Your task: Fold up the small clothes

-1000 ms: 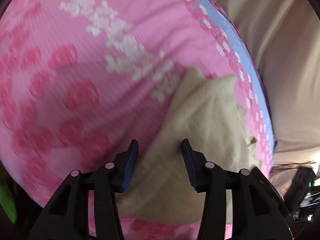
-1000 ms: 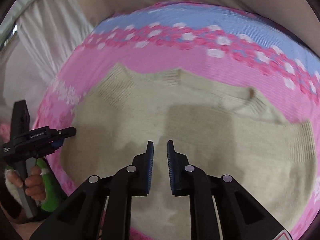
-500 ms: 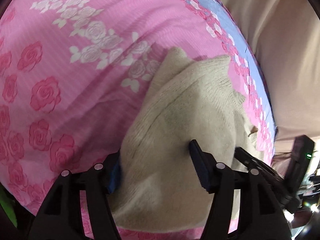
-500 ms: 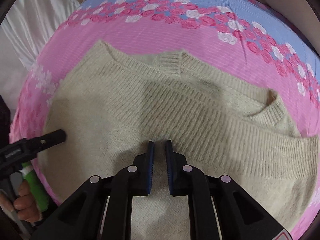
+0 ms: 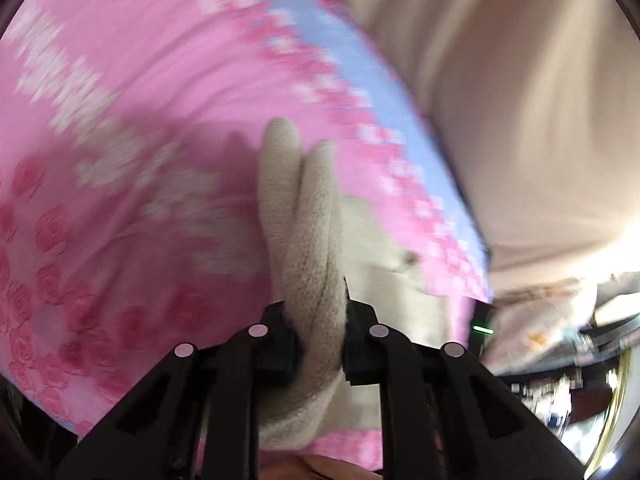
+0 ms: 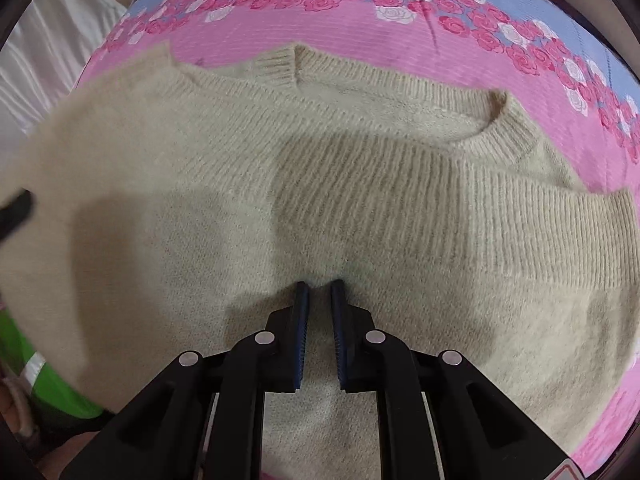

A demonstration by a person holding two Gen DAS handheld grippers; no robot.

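A small beige knitted sweater [image 6: 400, 208] lies flat on a pink rose-patterned bedspread [image 6: 360, 28], its ribbed neck [image 6: 512, 132] toward the right. My right gripper [image 6: 320, 292] is shut and points steeply down, its tips resting on the middle of the sweater. In the left wrist view my left gripper [image 5: 316, 312] has its jaws closing on a bunched fold of the sweater [image 5: 312, 208], and the pads press on the knit. That fold rises off the bedspread [image 5: 120, 120]. The left gripper's dark tip [image 6: 16, 208] shows at the sweater's left edge.
Beige draped cloth [image 5: 520, 120] hangs beyond the bedspread's blue border. White fabric [image 6: 48, 52] lies past the upper left of the bed. Something green with a white stripe [image 6: 40, 380] sits at the lower left. Blurred clutter [image 5: 560, 340] lies off the bed's right side.
The left jaws went from wide around the sweater's edge to pinched on it, and the fold has lifted. The right gripper has sunk onto the sweater, still shut.
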